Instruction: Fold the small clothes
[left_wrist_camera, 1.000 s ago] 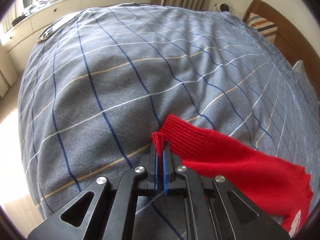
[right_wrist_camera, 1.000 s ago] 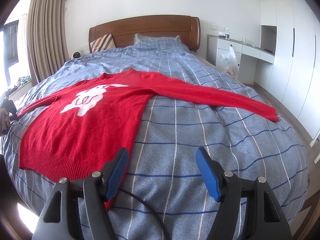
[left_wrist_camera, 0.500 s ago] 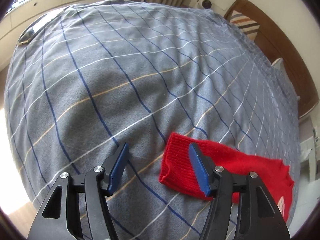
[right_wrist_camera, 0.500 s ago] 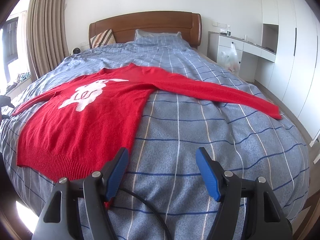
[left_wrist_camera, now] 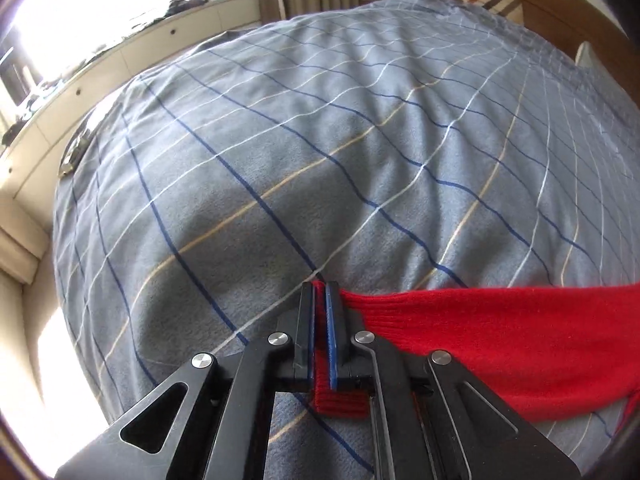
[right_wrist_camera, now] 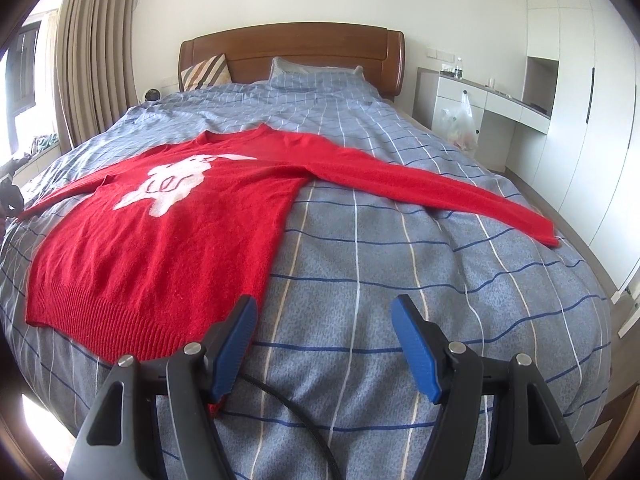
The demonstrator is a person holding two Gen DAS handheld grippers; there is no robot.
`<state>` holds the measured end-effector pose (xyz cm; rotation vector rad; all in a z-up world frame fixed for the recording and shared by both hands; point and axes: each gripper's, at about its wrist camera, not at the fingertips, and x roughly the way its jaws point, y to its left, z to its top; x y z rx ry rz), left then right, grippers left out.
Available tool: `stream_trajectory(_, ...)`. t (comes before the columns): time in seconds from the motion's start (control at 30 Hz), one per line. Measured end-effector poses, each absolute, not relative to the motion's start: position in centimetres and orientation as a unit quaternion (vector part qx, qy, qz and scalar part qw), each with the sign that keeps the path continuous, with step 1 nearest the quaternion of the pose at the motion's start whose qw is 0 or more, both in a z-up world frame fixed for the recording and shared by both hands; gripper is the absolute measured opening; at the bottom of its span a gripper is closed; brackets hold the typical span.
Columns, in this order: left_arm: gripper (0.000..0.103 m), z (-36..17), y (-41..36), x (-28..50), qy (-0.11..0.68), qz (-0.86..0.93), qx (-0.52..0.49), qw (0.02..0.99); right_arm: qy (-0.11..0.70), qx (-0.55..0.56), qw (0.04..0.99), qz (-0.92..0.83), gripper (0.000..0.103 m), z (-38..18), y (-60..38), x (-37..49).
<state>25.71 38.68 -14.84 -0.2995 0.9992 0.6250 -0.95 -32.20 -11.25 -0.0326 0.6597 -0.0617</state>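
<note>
A red knit sweater [right_wrist_camera: 168, 232] with a white figure on the chest lies flat, face up, on the bed, both sleeves spread out. Its far sleeve [right_wrist_camera: 440, 196] runs toward the right edge. My left gripper [left_wrist_camera: 320, 292] is shut on the cuff of the other sleeve [left_wrist_camera: 500, 328], which stretches off to the right in the left wrist view. My right gripper [right_wrist_camera: 324, 312] is open and empty, low over the bedspread just right of the sweater's ribbed hem [right_wrist_camera: 120, 320].
The bed [right_wrist_camera: 400, 280] has a blue-grey checked cover, a wooden headboard [right_wrist_camera: 292, 52] and pillows. A white desk [right_wrist_camera: 492, 108] with a plastic bag stands right. A window bench [left_wrist_camera: 120, 60] with clutter and curtains run along the left.
My left gripper, open beside the cuff half a second ago, has closed on the sleeve cuff again. My right gripper has held almost still and open.
</note>
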Motion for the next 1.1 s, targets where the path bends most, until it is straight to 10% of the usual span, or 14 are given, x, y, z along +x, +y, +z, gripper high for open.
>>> stream_trajectory(0.2,0.015,-14.3,37.5,25.2,0.465,0.287,-0.128,0.828,0.321,-0.008,0.946,-0.032,0.069,-11.1,-32.5,-1.0)
stream_trajectory(0.33,0.063,-11.8,35.9,22.3,0.429,0.274,-0.131,0.851,0.316,0.001,0.948,-0.033,0.075,-10.9,-32.9,-1.1)
stream_trajectory(0.7,0.073,-7.1,18.1,14.4,0.405,0.036,-0.074,0.910,0.332,0.020,0.943,-0.006,0.077,-9.5,-32.7,-0.2)
stream_trajectory(1.1,0.080,-14.6,4.6,10.9,0.458,-0.051,0.036,0.887,0.399,-0.047,0.913,0.070,0.077,-11.4,-27.0,3.3)
